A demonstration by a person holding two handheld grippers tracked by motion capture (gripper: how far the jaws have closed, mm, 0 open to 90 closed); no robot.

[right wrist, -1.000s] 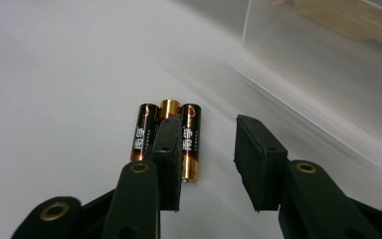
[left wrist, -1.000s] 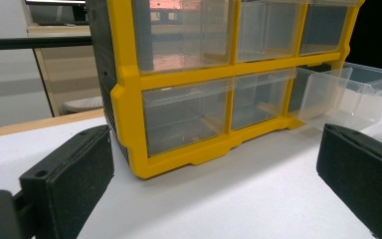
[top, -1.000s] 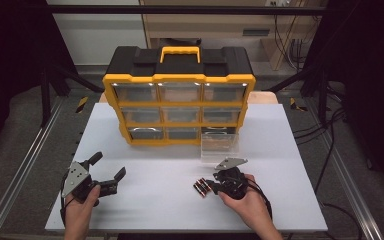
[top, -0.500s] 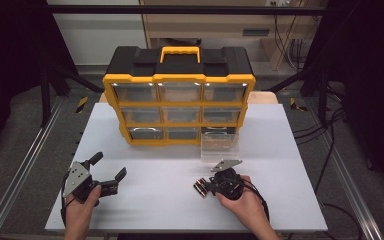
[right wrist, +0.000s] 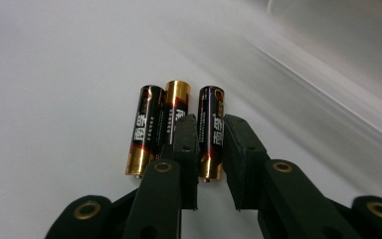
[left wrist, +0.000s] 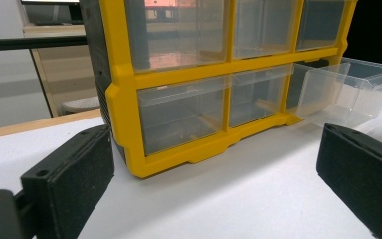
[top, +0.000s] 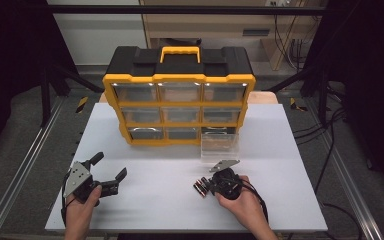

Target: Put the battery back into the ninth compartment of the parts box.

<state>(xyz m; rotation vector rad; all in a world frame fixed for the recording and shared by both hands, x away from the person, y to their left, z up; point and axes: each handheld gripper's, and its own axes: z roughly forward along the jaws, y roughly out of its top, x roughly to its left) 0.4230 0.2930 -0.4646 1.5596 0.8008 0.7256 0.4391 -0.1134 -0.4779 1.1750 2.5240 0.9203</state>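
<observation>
Right gripper view: right hand-held gripper (right wrist: 210, 130) narrowed around the rightmost battery (right wrist: 211, 130) of three lying near the bench's front edge, apparently to lift it alone toward the pulled-out clear drawer (top: 220, 146); left hand-held gripper (top: 105, 171) rests wide open, empty.

A white table (top: 300, 150) stands in the middle of the scene, its wooden edge showing at the far corners. Beyond its far side a pale wall panel (top: 95, 30) fills the far left, and beside it, to the right, sits a light wooden cabinet (top: 205, 25) with cables (top: 290, 45) hanging at its right end. A black bar (top: 180, 9) runs across the top. Dark drapes (top: 10, 75) close in on the left and right. The floor (top: 25, 120) is grey, with metal rails (top: 25, 165) running near to far on both sides of the table and black cables (top: 330, 125) trailing on the right. Light falls evenly from above.
</observation>
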